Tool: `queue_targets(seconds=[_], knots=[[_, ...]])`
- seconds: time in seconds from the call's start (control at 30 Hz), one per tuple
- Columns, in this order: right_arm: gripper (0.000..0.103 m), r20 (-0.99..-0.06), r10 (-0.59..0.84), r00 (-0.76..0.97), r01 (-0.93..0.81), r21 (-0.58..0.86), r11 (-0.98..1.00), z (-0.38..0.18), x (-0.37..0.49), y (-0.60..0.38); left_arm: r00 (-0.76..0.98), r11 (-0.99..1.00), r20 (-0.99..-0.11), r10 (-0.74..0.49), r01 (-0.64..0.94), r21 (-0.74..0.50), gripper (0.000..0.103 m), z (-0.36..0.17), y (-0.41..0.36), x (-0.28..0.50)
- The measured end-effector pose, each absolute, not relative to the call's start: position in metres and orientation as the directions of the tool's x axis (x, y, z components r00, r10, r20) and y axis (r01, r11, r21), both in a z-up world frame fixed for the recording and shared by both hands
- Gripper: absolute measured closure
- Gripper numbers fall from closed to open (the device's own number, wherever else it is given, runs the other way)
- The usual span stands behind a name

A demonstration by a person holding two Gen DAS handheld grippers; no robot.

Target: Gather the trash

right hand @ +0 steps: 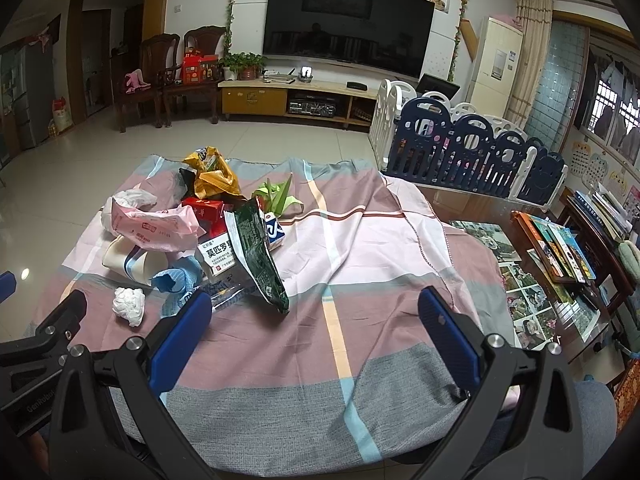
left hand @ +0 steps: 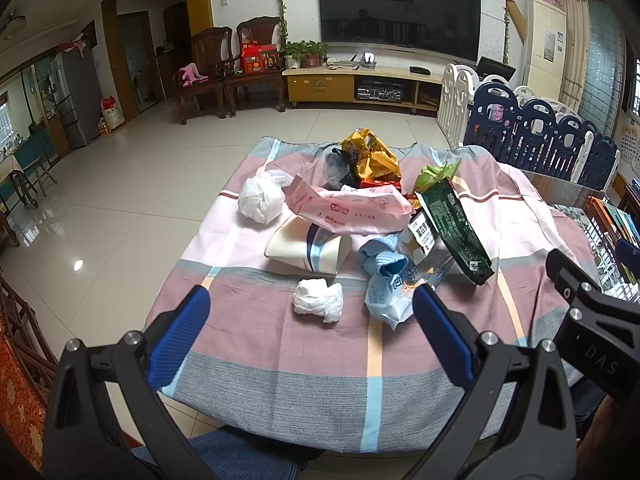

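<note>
Both grippers are hovering above the near edge of a table covered by a plaid cloth (left hand: 280, 360). The left gripper (left hand: 312, 304) is holding its blue-padded jaws wide apart, gripping nothing. The right gripper (right hand: 316, 312) is likewise standing spread and empty.

In the left wrist view, the trash pile is sitting at 12 o'clock from the left gripper. A crumpled white tissue (left hand: 319, 300) is lying nearest, framed between the jaws, apart from the rest. Just beyond it a tipped paper cup (left hand: 308, 250) is resting on its side, with a pink wrapper (left hand: 348, 208) lying across its top. A white plastic bag (left hand: 260, 198) is sitting at 11 o'clock, a yellow bag (left hand: 372, 156) at the far end, and a dark green pouch (left hand: 456, 232) is leaning at 1 o'clock beside a blue wrapper (left hand: 384, 276).

In the right wrist view, the pile is lying at 10 o'clock from the right gripper.
</note>
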State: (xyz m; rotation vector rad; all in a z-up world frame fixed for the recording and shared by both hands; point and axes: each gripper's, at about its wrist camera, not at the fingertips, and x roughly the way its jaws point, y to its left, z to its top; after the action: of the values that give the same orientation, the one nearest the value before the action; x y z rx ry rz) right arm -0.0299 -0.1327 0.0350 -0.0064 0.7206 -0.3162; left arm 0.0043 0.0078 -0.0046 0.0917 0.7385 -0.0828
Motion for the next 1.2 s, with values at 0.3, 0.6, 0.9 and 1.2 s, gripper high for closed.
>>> queue_targets(seconds=[0.3, 0.6, 0.9, 1.2], knots=[[0.003, -0.647, -0.289, 0.706, 0.286, -0.113, 0.951, 0.0333, -0.0326, -0.1350, 0.736, 0.993, -0.676, -0.044, 0.108, 0.053, 0.002, -0.0049, 0.0079, 0.0046], [0.003, -0.647, -0.288, 0.706, 0.286, -0.111, 0.952, 0.0342, -0.0315, -0.1343, 0.736, 0.993, -0.675, -0.044, 0.108, 0.054, 0.002, -0.0046, 0.0077, 0.0043], [0.003, -0.648, -0.288, 0.705, 0.287, -0.111, 0.951, 0.0343, -0.0315, -0.1339, 0.737, 0.993, -0.674, -0.046, 0.109, 0.052, 0.002, -0.0042, 0.0109, 0.0055], [0.003, -0.644, -0.290, 0.708, 0.287, -0.113, 0.951, 0.0361, -0.0343, -0.1330, 0.745, 0.992, -0.666, -0.035, 0.108, 0.069, 0.002, -0.0030, 0.0107, 0.0057]])
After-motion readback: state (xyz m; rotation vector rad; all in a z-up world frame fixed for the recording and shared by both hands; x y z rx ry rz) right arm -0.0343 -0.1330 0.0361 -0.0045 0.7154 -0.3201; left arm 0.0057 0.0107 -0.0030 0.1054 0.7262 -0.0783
